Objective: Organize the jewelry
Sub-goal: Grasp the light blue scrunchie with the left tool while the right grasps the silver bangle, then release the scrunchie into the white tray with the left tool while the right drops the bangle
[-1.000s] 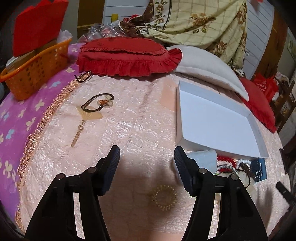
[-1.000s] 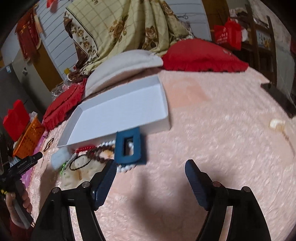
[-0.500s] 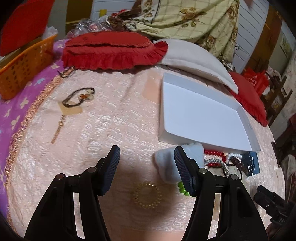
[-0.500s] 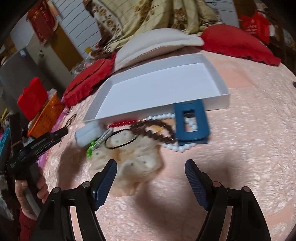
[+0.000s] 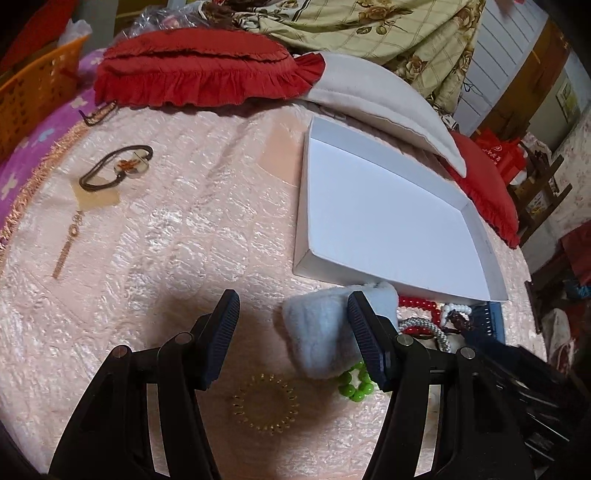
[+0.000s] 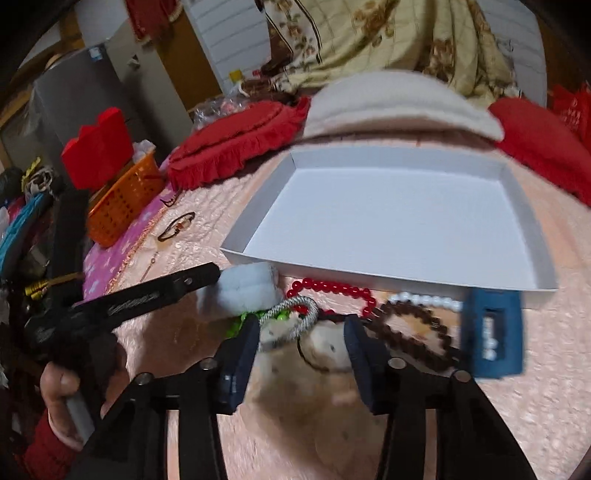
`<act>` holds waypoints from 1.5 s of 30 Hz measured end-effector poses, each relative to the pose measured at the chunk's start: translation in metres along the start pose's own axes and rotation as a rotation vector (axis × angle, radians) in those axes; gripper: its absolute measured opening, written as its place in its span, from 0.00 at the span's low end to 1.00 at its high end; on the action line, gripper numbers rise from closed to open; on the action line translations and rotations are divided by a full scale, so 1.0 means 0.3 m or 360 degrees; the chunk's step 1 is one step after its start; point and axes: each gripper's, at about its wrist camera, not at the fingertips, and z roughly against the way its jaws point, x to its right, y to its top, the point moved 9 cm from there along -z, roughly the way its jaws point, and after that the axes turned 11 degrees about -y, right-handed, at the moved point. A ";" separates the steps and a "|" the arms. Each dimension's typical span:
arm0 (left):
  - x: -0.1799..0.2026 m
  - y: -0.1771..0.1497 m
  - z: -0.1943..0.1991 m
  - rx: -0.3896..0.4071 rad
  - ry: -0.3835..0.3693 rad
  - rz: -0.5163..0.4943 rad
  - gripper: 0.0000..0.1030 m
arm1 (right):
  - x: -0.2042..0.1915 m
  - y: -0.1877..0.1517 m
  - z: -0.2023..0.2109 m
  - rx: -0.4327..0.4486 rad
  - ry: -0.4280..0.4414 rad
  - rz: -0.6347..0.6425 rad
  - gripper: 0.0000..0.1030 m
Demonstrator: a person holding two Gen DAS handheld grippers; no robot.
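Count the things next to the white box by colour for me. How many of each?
Red: 1, bead string
Green: 1, bead bracelet
White: 1, pearl string
Brown: 1, bead string
Blue: 1, hair clip
Pale blue: 1, fluffy scrunchie
Gold: 1, coil hair tie
Total: 7

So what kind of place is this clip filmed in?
Most likely a bedroom at home, with the work done on a bed. The jewelry lies on a pink quilted bedspread, with a red frilled pillow and a cream pillow behind the white box, and a floral blanket heaped beyond.
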 end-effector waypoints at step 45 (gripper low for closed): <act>0.143 0.320 -0.019 0.0073 -0.0038 -0.0076 0.25 | 0.290 0.372 -0.070 0.0010 0.0021 -0.0504 0.07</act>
